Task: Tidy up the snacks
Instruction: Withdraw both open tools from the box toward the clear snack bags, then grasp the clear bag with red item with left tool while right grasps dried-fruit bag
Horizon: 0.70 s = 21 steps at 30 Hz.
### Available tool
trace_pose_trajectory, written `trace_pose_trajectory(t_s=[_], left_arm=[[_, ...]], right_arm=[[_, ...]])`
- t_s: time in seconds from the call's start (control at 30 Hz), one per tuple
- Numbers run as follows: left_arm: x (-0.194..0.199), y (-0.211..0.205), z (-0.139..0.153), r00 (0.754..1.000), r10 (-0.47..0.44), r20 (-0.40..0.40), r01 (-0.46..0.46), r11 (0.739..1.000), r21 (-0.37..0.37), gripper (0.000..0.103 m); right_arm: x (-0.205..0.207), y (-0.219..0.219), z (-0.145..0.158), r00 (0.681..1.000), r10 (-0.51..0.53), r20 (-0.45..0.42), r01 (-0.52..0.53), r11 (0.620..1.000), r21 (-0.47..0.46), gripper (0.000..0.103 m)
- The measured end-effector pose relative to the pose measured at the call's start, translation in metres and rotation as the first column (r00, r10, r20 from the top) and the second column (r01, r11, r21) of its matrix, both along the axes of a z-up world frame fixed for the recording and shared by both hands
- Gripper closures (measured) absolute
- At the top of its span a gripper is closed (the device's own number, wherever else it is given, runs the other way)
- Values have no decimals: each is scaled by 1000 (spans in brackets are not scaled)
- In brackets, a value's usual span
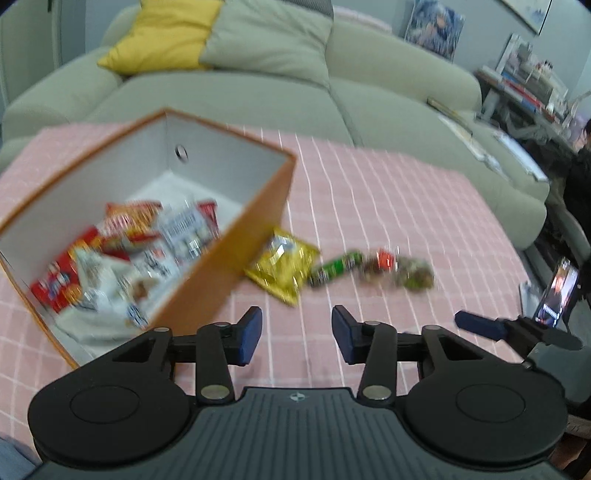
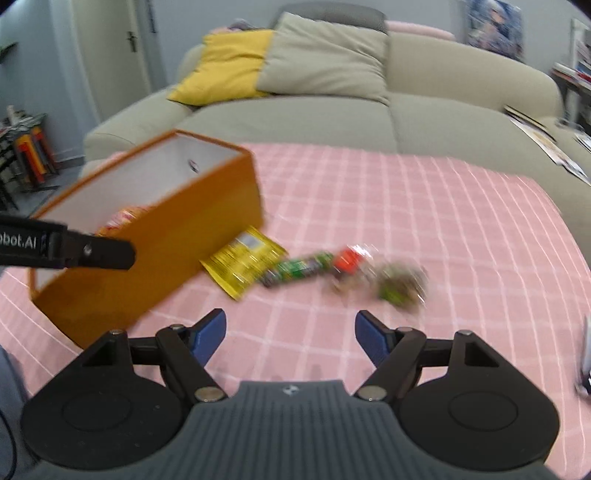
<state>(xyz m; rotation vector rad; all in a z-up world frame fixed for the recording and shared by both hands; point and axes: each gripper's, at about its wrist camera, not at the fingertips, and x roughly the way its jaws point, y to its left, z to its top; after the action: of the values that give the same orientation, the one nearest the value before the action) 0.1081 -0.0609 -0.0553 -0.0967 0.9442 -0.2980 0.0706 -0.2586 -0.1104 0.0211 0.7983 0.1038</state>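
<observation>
Both frames blurry. Orange box (image 1: 207, 266) with white inside sits on the left of the pink checked tablecloth (image 1: 406, 192), turned at an angle, one corner toward the sofa (image 1: 258, 99). Heap of red and white snack packets (image 1: 122, 254) inside the box, labels unreadable.

Four snacks lie loose on the cloth in a rough row running left to right from the box's right side. Yellow bag (image 1: 282, 267) lies flat, touching or partly tucked under the box wall, long axis slanting from the box toward the camera. Green tube-shaped packet (image 1: 334, 267) just beside it, long axis along the row. Then a red-orange packet (image 1: 382, 260), then a greenish-brown one (image 1: 415, 275), both smeared.

Left gripper (image 1: 297, 334) fingers spread apart, nothing between them, above bare cloth. Right gripper (image 2: 291, 338) fingers also spread wide, nothing held, near the row.

Yellow cushion (image 1: 162, 33) on sofa.
</observation>
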Motion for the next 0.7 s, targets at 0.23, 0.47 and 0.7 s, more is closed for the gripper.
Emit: trace_pose_trajectory(t_s=[0.23,0.47,0.7], left_arm=[[8,-23,-9,997,-79,2,79,996,28,53],[30,-47,-14,993,-120,-12,120,993,14,53],[65,-76,-33,990,-111,-83,115,992,47,53]], right_arm=[[7,-22,-10,998,-58,1,58,998,-20,30],[32,-45,-11,994,-108,11,108,994,-13,37],[69,-73,-15,984,-178,-9,178,983,31,43]])
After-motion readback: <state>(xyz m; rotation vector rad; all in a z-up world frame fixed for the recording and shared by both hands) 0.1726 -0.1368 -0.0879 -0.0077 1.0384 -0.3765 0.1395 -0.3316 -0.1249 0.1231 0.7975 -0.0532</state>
